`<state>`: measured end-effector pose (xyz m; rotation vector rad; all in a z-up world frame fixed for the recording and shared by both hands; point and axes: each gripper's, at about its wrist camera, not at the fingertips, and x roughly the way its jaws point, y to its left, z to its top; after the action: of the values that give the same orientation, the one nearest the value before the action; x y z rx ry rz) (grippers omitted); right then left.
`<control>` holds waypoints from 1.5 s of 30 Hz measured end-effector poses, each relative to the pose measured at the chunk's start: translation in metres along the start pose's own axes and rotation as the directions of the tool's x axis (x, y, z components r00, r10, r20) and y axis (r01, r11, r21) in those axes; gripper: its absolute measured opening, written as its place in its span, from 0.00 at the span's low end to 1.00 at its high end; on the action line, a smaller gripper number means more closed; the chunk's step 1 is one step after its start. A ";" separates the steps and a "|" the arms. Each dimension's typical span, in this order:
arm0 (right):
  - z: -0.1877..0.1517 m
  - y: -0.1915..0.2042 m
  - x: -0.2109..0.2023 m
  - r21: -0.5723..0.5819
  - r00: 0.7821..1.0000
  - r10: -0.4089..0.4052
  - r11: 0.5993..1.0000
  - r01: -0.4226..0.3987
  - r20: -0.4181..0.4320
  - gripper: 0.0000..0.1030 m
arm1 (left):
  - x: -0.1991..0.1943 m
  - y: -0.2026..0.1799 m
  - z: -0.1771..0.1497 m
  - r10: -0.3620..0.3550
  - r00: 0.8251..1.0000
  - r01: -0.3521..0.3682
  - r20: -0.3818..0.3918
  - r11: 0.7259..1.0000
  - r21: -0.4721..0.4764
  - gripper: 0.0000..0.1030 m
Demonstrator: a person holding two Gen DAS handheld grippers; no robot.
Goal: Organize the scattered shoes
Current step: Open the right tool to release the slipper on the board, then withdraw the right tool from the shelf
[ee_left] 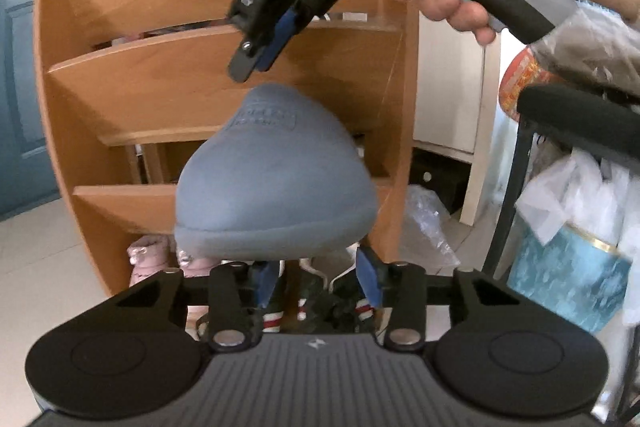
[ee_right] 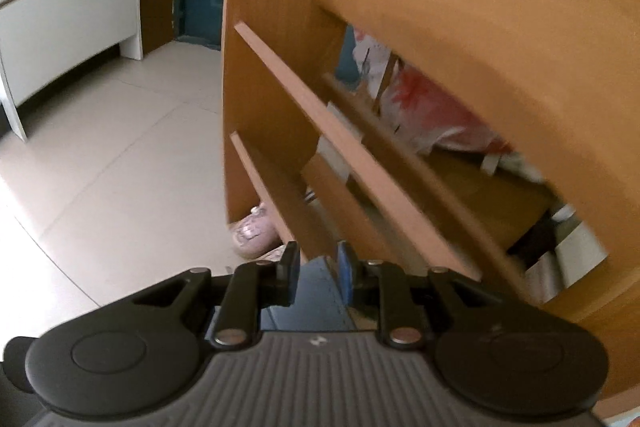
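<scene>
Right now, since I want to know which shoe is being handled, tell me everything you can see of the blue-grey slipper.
The blue-grey slipper is a closed-toe house slipper of soft, matte fabric, with a stitched label patch on its upper and a paler sole rim. Its rounded toe faces the camera and the upper slopes away. It sits in front of the wooden shoe rack, just above the left gripper. Whether those pads press on it cannot be told. The right gripper hangs close over its far end.

A wooden shoe rack [ee_left: 224, 67] stands on pale floor tiles [ee_right: 100, 147], pink shoes [ee_left: 148, 263] at its foot.
</scene>
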<state>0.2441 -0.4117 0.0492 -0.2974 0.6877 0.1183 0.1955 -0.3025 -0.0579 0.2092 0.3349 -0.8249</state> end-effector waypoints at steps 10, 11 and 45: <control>-0.006 0.038 -0.019 -0.104 0.989 -0.143 0.984 0.146 0.033 0.42 | 0.041 0.012 0.039 0.033 0.999 -0.034 -0.019 0.999 -0.042 0.57; -0.005 0.043 -0.025 -0.130 0.989 -0.141 0.981 0.147 0.052 0.47 | 0.041 0.015 0.043 0.034 0.999 -0.034 -0.009 0.999 -0.042 0.58; -0.011 0.047 0.028 -0.471 0.974 -0.204 0.872 0.135 -0.098 0.12 | 0.045 0.020 0.020 -0.014 0.999 0.013 -0.042 0.999 -0.040 0.69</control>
<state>0.2498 -0.3698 0.0124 -0.8330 0.7705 0.0916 0.2429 -0.3266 -0.0554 0.1882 0.3927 -0.8272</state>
